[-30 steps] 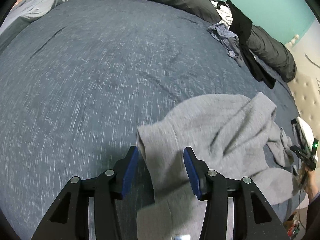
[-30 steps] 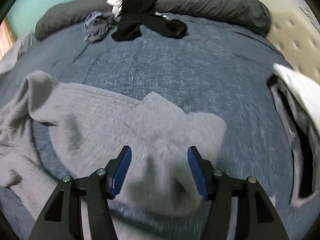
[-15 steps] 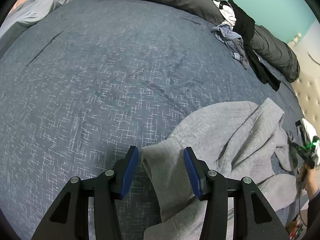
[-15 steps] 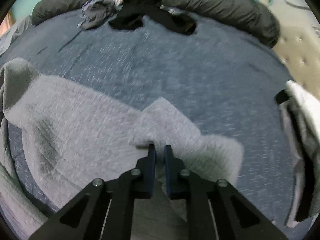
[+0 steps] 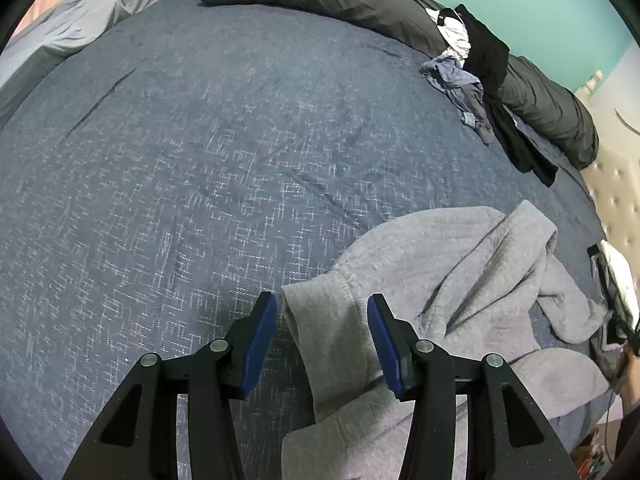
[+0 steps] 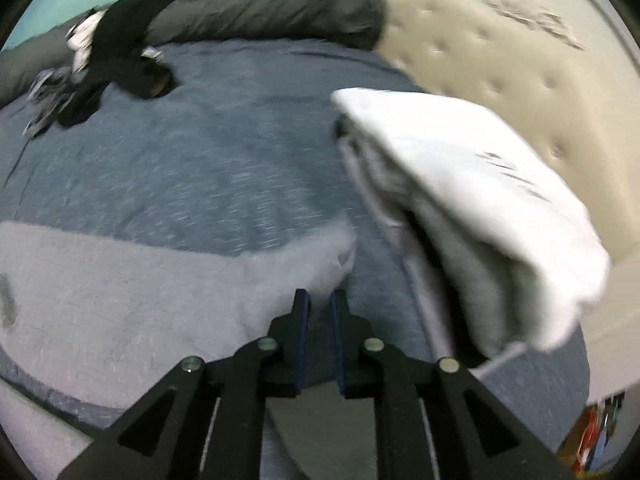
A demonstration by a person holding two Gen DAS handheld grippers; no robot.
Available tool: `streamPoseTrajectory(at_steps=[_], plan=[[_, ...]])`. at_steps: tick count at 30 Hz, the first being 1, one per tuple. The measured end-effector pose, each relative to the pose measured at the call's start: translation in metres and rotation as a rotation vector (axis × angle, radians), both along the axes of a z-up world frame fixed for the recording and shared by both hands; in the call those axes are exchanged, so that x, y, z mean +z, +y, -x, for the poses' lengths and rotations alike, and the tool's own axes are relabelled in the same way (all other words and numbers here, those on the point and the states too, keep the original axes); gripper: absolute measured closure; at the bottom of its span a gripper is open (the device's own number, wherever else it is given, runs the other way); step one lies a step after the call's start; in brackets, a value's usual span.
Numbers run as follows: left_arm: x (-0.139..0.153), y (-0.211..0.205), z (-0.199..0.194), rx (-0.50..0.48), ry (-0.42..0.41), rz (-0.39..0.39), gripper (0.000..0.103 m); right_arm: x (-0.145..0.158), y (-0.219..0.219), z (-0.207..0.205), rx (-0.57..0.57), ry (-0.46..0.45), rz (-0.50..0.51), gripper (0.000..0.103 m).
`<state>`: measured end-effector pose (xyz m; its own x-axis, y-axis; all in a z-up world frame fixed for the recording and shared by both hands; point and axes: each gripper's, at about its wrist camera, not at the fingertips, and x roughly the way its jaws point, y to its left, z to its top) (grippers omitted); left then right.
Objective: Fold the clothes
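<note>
A grey fleece garment [image 5: 452,280] lies crumpled on the blue bedspread [image 5: 200,160]. One of its cuffed ends [image 5: 320,308] runs between the blue pads of my left gripper [image 5: 322,312], which stands open just above it, with a gap on the left side. In the blurred right wrist view, my right gripper [image 6: 320,300] pinches an edge of the same grey garment [image 6: 160,280]. Its jaws are almost together and easing open, with fabric still between the pads. The cloth stretches from its tips off to the left.
A folded stack with a white piece [image 6: 460,184] on top lies right of the right gripper, by the beige tufted headboard [image 6: 520,72]. A dark grey rolled duvet [image 5: 360,4] lines the far side. Black, white and blue clothes [image 5: 476,64] are piled there.
The right gripper closed on the garment's edge and carried it to the right, toward the folded stack. The left gripper stayed put, open over the cuffed end.
</note>
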<state>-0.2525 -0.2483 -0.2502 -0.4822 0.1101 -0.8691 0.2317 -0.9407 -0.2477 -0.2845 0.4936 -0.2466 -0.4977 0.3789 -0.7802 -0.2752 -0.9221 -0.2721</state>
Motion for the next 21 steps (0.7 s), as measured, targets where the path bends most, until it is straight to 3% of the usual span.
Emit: streamPoseTrajectory(at_steps=[3,5,8,12,15,21], plan=[[0.003,0.000,0.000,-0.004,0.000,0.009,0.052,0.018,-0.003,-0.008,-0.013,0.067,0.017,0.085],[0.002,-0.001,0.002,-0.002,-0.009,0.010,0.051,0.021,-0.020,-0.001,0.068,0.072,0.057,0.072],[-0.003,-0.003,0.004,0.003,-0.028,0.006,0.048,0.015,-0.053,0.010,0.212,0.040,0.122,0.067],[-0.012,-0.007,0.006,0.005,-0.042,0.012,0.045,-0.008,-0.111,0.029,0.376,-0.021,0.252,0.062],[-0.017,-0.013,0.009,0.019,-0.040,0.014,0.044,-0.029,-0.153,0.047,0.477,-0.076,0.275,0.050],[-0.031,-0.018,0.026,0.006,-0.054,-0.009,0.040,-0.053,-0.201,0.078,0.586,-0.142,0.294,0.044]])
